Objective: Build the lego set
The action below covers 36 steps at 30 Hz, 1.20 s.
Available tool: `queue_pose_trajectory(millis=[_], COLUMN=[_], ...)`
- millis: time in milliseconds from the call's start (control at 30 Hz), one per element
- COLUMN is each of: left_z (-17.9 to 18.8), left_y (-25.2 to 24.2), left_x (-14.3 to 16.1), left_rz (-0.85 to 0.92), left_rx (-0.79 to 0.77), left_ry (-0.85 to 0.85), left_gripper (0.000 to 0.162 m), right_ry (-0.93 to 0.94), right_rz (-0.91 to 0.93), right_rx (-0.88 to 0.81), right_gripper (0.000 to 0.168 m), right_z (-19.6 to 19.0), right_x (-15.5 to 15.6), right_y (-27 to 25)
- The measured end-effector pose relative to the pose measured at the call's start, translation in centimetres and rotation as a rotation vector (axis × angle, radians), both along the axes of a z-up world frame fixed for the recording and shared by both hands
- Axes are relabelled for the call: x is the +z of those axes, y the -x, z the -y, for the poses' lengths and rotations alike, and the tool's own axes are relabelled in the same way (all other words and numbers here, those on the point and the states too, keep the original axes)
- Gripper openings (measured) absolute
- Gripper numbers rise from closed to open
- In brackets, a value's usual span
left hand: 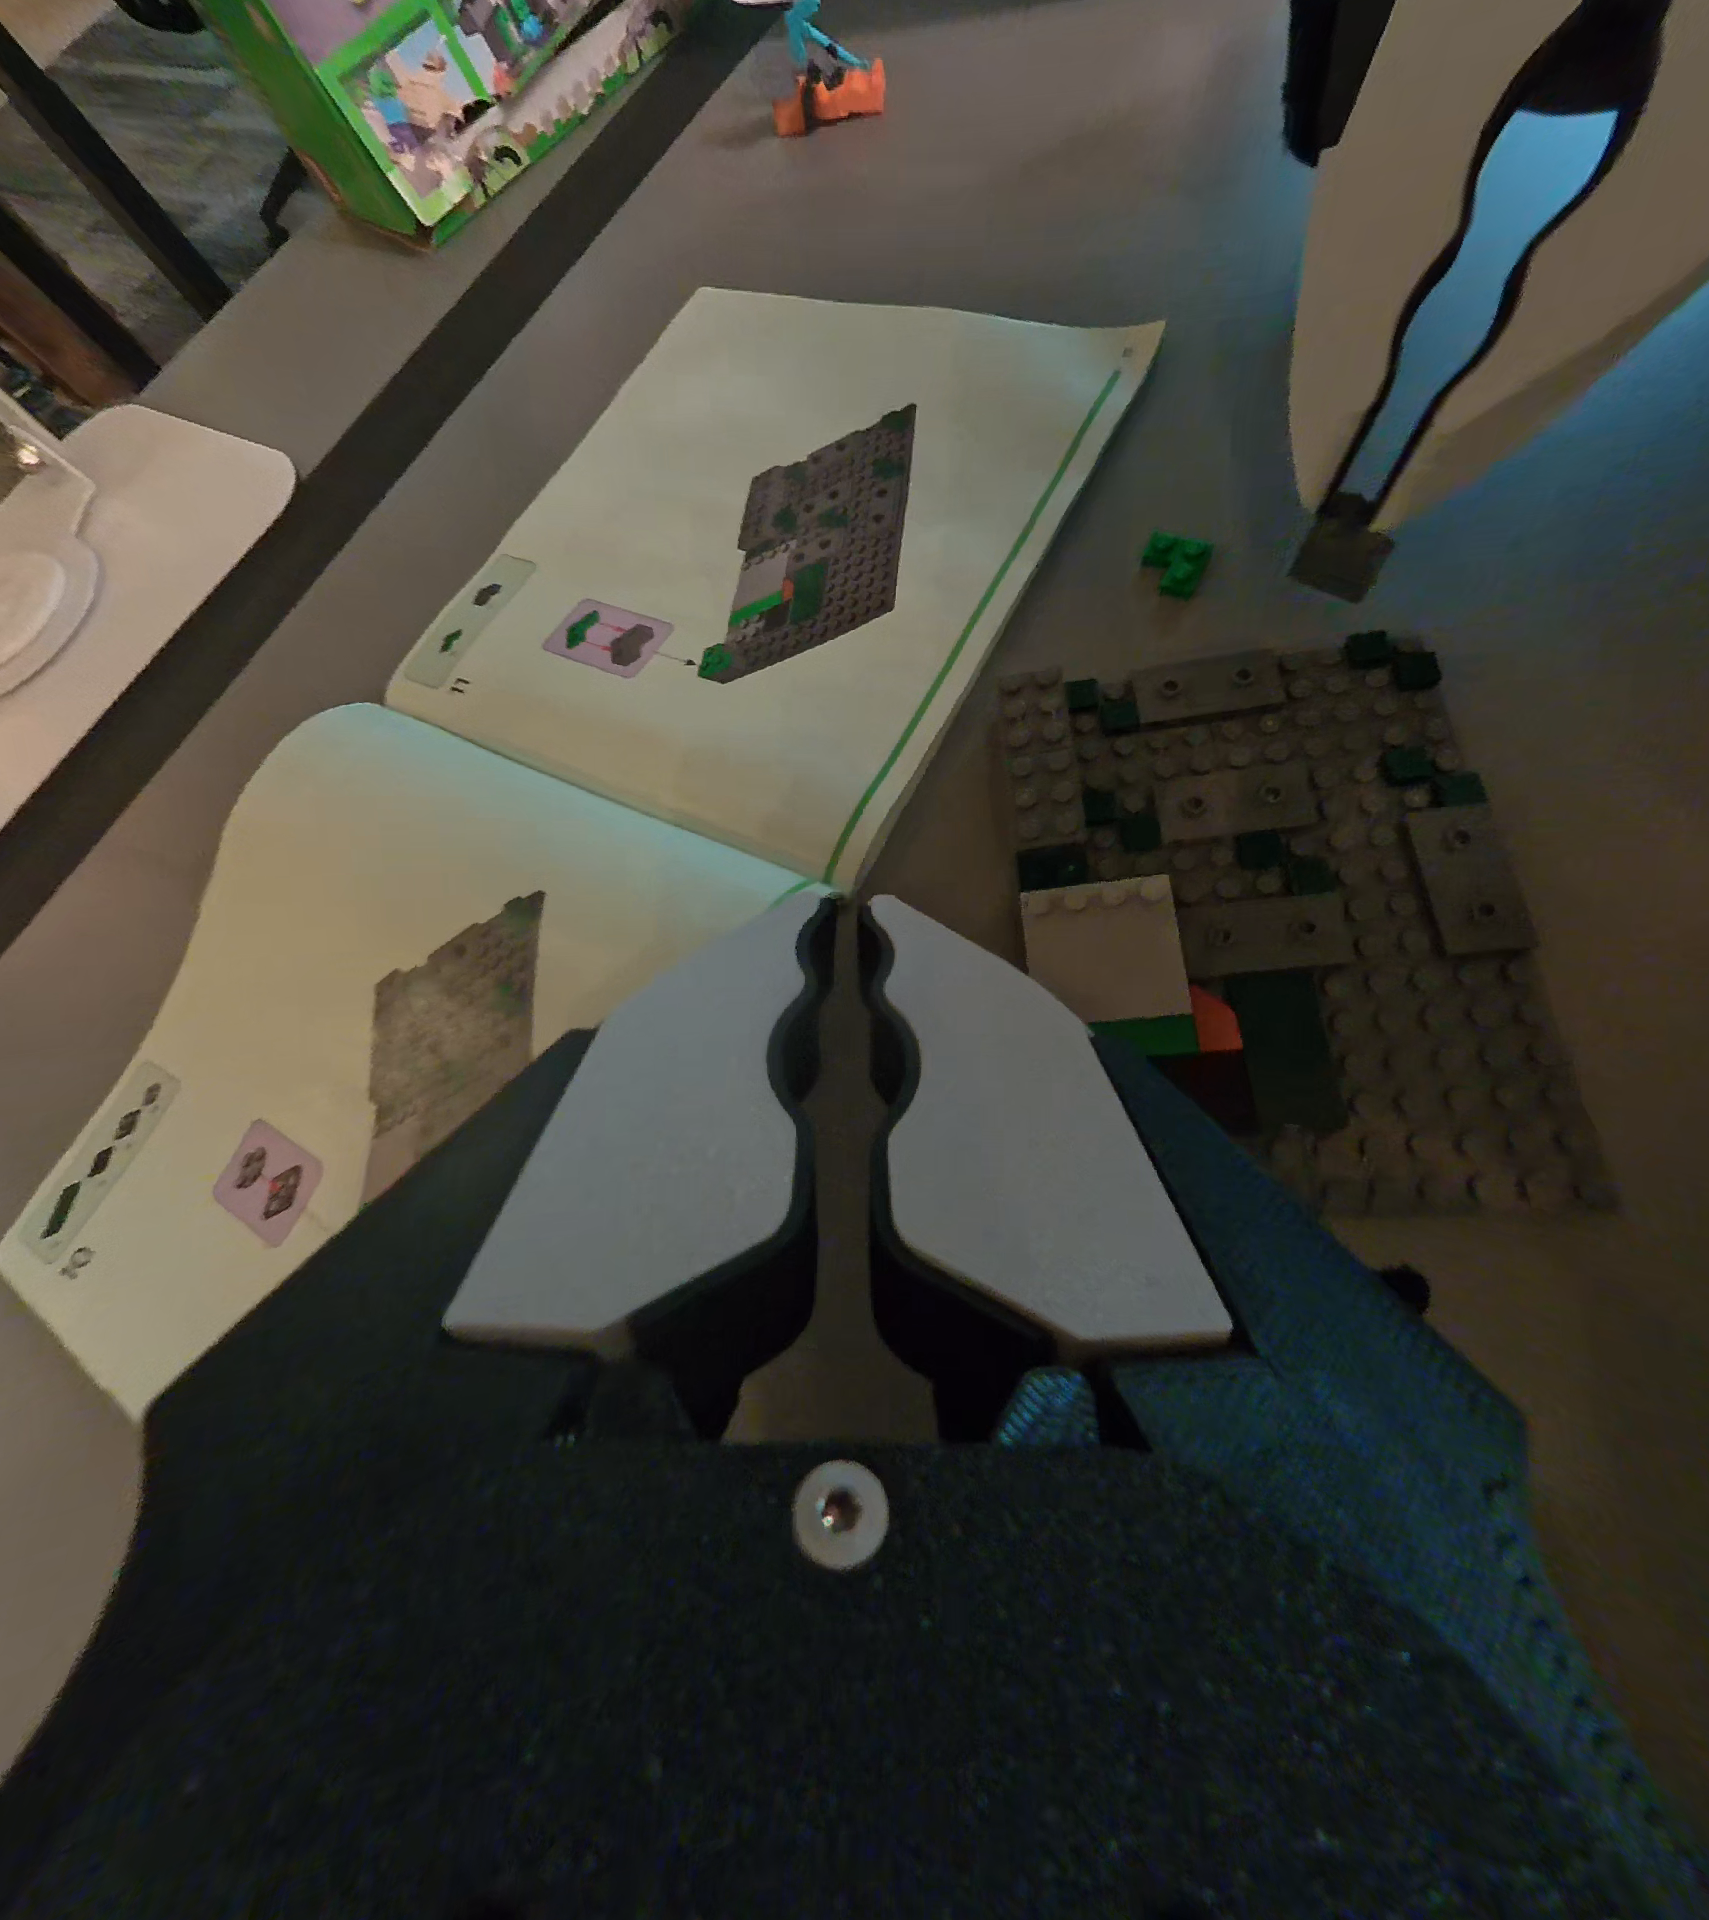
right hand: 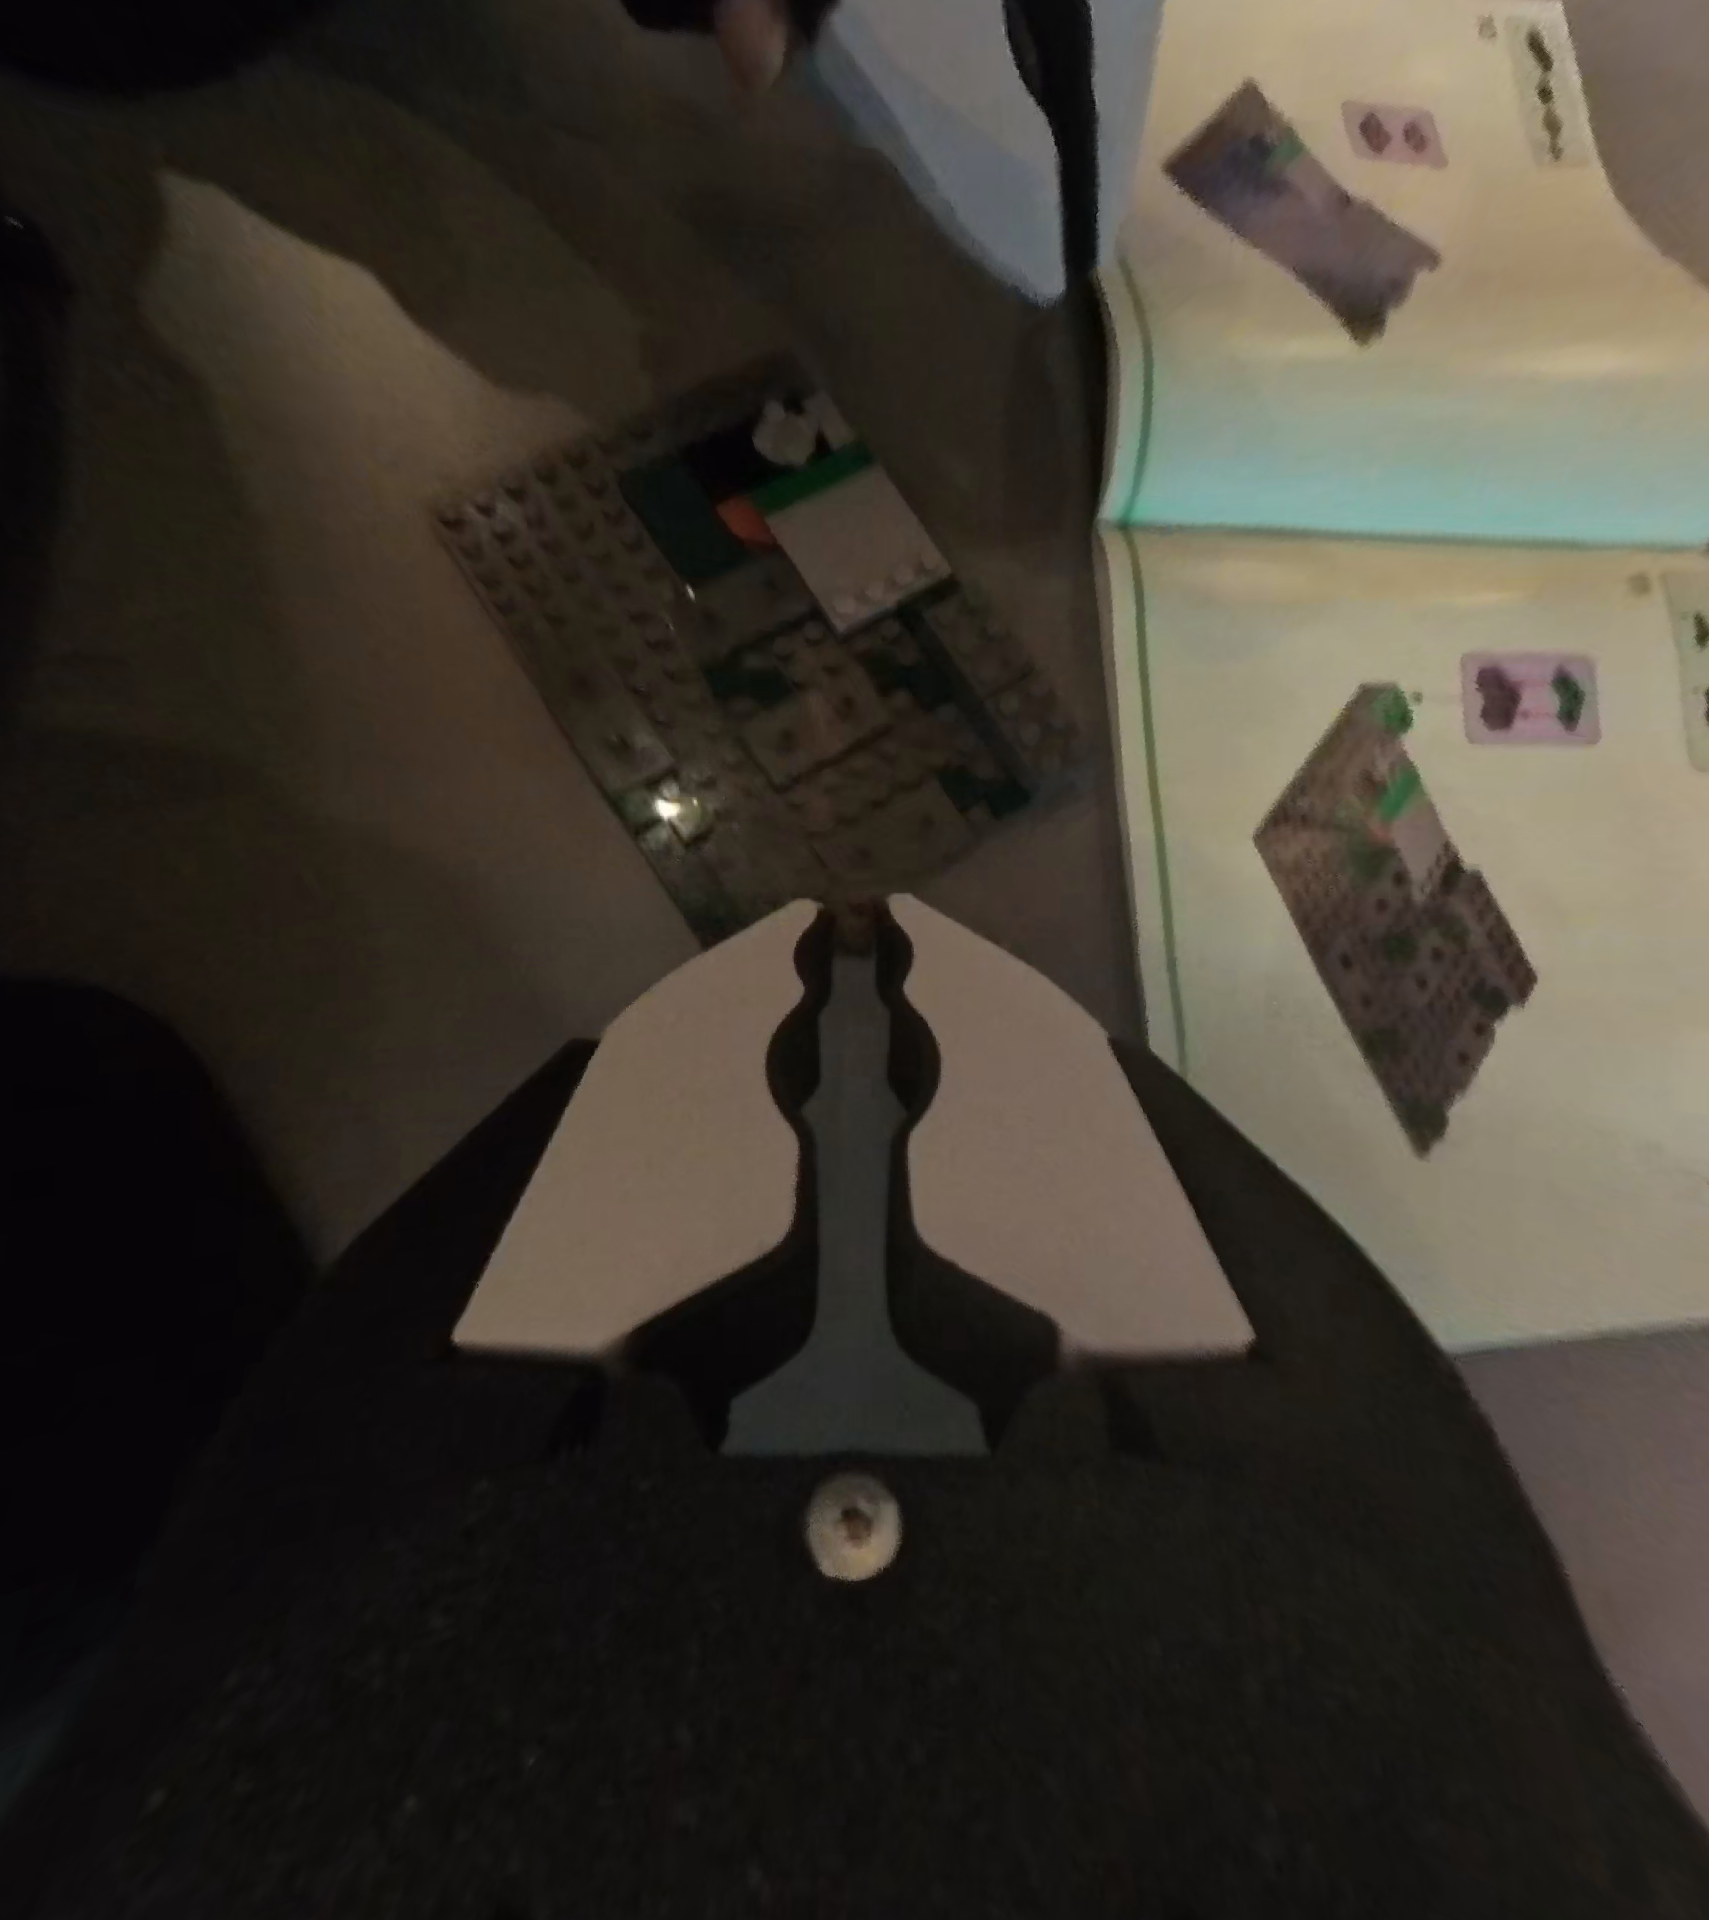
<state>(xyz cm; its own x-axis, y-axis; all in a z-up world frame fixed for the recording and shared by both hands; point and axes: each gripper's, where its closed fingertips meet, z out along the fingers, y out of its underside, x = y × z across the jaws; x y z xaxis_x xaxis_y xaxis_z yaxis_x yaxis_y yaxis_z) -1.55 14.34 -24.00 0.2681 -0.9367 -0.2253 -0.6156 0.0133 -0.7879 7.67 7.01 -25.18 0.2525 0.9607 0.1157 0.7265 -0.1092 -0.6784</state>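
Note:
The grey baseplate [left hand: 1452, 1060] lies on the table with dark grey tiles, dark green pieces and a white block [left hand: 1104, 956] on it; it also shows in the right wrist view [right hand: 569, 613]. My right gripper [right hand: 855, 920] is shut on a small dark grey piece [left hand: 1341, 551] and holds it just beyond the plate's far edge. A loose bright green piece [left hand: 1177, 561] lies beside it. My left gripper [left hand: 850, 909] is shut and empty, over the near edge of the open instruction booklet [left hand: 829, 499], left of the plate.
The booklet also shows in the right wrist view [right hand: 1401, 468]. A green set box [left hand: 434, 114] and a small orange and blue build [left hand: 824, 99] stand at the far end. White moulded trays [left hand: 50, 582] lie on a second surface across a dark gap, to the left. Left tips to right tips: about 12 cm. The white block [left hand: 1104, 956] is about 6 cm from my left fingertips. Seen from the right wrist view [right hand: 860, 552] as well.

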Motion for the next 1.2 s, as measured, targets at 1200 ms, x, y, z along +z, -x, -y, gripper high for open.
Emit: queue_pose_trajectory(millis=[1200], left_z=[2.6], left_y=[6.1], left_x=[-1.3], left_rz=[0.051], left_rx=[0.105], left_ry=[0.117], left_gripper=[0.002], right_ry=[0.007], right_rz=[0.089], right_rx=[0.59], right_gripper=[0.007], right_z=[-2.0], right_x=[-1.0], right_y=[13.2])
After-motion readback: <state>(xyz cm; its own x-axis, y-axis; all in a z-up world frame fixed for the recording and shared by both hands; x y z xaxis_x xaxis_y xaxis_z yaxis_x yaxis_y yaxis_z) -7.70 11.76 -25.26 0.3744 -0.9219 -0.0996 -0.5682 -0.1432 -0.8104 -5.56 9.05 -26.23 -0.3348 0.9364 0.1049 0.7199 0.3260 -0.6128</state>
